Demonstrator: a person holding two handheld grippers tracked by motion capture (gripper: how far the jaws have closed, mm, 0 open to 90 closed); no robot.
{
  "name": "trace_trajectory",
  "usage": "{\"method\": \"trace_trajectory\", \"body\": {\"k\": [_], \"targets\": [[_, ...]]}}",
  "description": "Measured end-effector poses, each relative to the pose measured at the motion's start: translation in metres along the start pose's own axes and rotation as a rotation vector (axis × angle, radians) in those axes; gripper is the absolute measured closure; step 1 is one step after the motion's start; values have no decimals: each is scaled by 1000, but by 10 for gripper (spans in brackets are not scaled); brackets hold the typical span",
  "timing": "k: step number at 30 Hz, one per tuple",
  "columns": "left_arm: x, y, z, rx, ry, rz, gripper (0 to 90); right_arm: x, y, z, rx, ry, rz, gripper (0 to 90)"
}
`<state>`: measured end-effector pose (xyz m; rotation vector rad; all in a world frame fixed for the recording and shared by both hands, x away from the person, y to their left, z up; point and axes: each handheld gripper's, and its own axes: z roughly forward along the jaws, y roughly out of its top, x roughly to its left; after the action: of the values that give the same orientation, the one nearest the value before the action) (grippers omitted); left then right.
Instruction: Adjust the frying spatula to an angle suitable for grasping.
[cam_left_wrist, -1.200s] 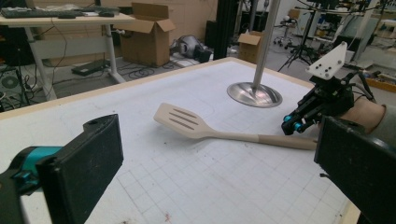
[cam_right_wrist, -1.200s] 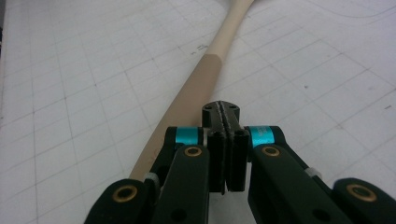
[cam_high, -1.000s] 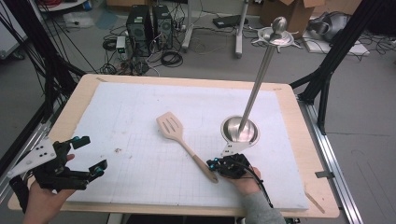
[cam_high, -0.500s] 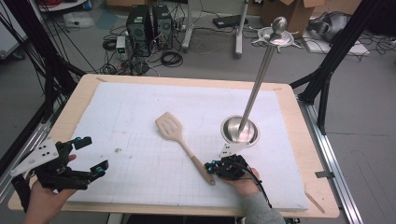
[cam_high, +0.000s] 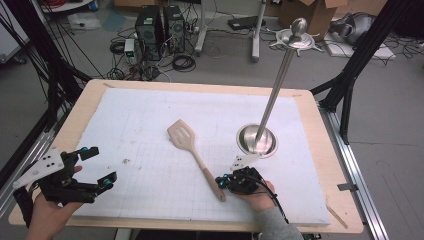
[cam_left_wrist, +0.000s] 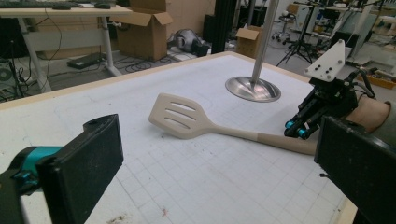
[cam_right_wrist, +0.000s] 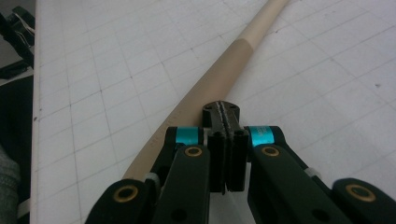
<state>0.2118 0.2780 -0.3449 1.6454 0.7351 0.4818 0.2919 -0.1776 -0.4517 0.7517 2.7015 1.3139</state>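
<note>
A pale wooden slotted spatula lies flat on the white grid mat, head toward the far side, handle end near the front. My right gripper is shut, its joined tips resting at the handle's end; the right gripper view shows the pads pressed together with nothing between them. My left gripper hovers open at the mat's front left corner, far from the spatula. In the left gripper view its two jaws stand wide apart, and the right gripper is seen beside the handle.
A tall metal stand rises from a round steel base just behind my right hand, its pole leaning up to a hooked top. The wooden table rim frames the mat. Computers, cables and boxes lie on the floor beyond.
My right gripper has edged slightly left and toward the front, and the handle's end has swung a little that way with it. The left gripper has stayed put.
</note>
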Motion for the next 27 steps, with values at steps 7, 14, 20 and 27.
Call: {"method": "trace_trajectory", "body": {"k": [7,14,20,27], "targets": [[0,0,-1,-2,1,0,17,4,2,3,4,12,-10,900],[0,0,-1,-4,3,-2,17,8,4,7,9,33,-20,900],[0,-1,0,0,3,-1,17,11,6,10,12,46,-33,900],[0,0,-1,-2,3,-1,17,15,8,13,13,58,-40,900]]}}
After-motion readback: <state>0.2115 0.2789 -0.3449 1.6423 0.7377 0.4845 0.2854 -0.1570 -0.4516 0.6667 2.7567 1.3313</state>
